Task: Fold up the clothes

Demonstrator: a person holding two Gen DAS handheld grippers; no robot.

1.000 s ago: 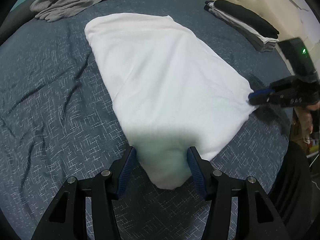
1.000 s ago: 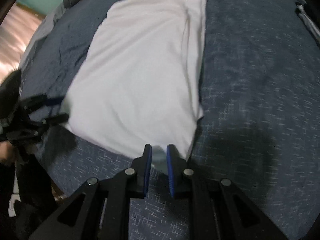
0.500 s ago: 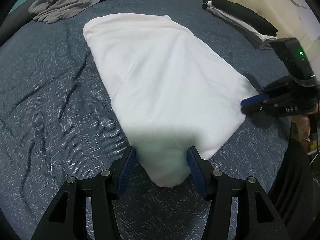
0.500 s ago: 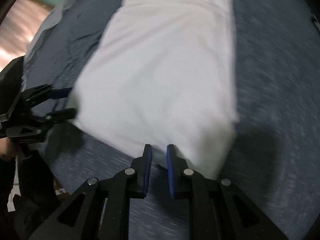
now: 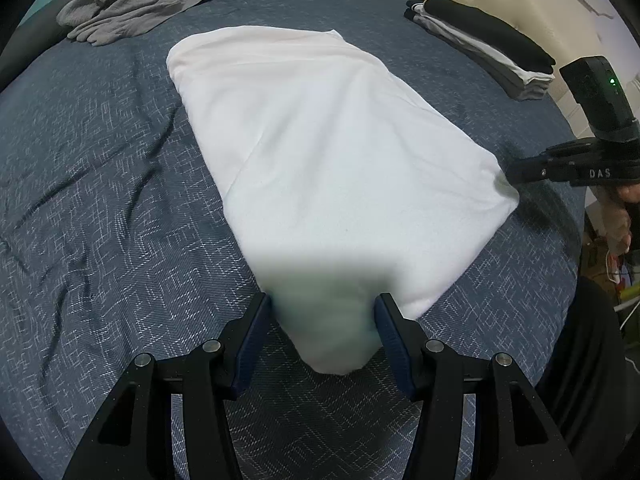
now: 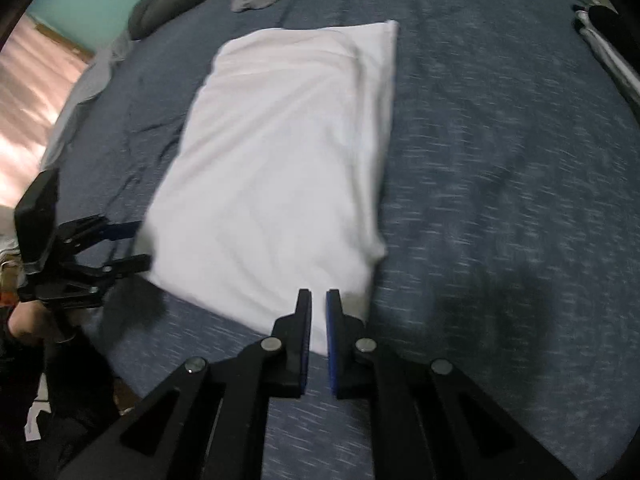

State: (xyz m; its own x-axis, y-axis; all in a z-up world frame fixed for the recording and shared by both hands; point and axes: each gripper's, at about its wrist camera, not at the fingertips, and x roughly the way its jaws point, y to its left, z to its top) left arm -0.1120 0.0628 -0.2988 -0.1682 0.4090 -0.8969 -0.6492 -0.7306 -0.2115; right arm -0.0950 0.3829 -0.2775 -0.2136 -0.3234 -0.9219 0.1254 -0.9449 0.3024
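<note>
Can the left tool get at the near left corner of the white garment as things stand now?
Probably yes. That corner of the white garment already lies between the open fingers of the left tool, and nothing on the blue bedspread blocks it.

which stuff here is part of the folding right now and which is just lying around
In the job: white garment; left gripper around its near corner; right gripper shut on its near edge.

Lying about: grey clothes heap; folded stack; blue bedspread.

Both grippers are black—left gripper, right gripper—with blue pads, silver screws, white "DAS" lettering and a green light at right.
</note>
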